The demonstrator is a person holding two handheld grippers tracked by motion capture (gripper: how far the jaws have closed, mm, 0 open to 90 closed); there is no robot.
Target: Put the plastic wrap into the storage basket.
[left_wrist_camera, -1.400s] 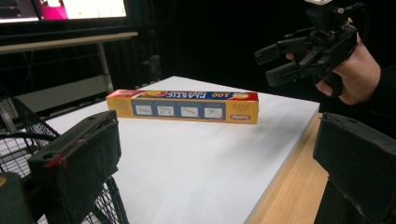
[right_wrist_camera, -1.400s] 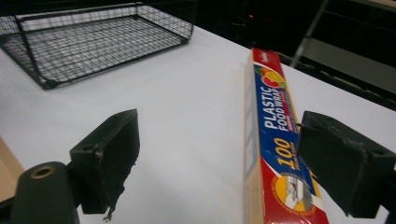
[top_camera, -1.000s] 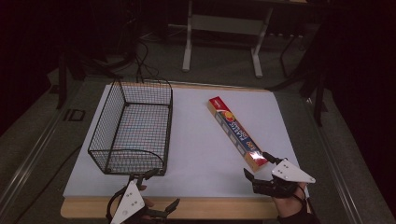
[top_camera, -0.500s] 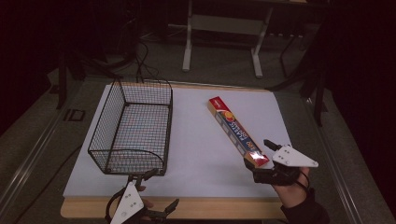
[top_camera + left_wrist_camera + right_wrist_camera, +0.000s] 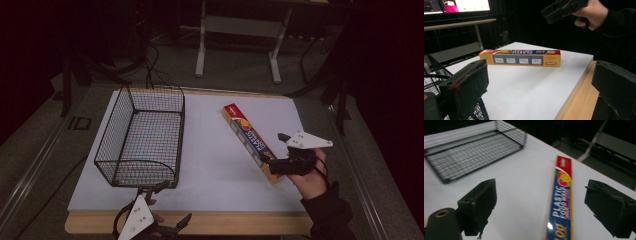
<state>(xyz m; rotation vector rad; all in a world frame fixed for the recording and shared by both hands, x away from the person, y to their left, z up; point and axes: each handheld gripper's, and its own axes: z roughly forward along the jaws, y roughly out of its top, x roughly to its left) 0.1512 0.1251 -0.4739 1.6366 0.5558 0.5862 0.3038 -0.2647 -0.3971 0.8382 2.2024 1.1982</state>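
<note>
- One wire basket (image 5: 142, 142) stands at the table's (image 5: 210, 200) left, nothing inside.
- One plastic food wrap box (image 5: 250, 141) lies flat to the right.
- Left gripper (image 5: 160, 207): jaws wide, holding nothing.
- Right gripper (image 5: 274, 161), above the box's near end: jaws have just opened wide, unladen.

Dark room; grey floor (image 5: 235, 70); metal-legged bench (image 5: 240, 25) behind table.

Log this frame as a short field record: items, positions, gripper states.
surface: white board on a wooden table
basket: wire basket, left side of the board, nothing visible inside
box: plastic wrap box, lying flat on the right side
left hand-held gripper: open, at the near edge by the basket, holding nothing
right hand-held gripper: open, above the box's near end, not gripping it
</note>
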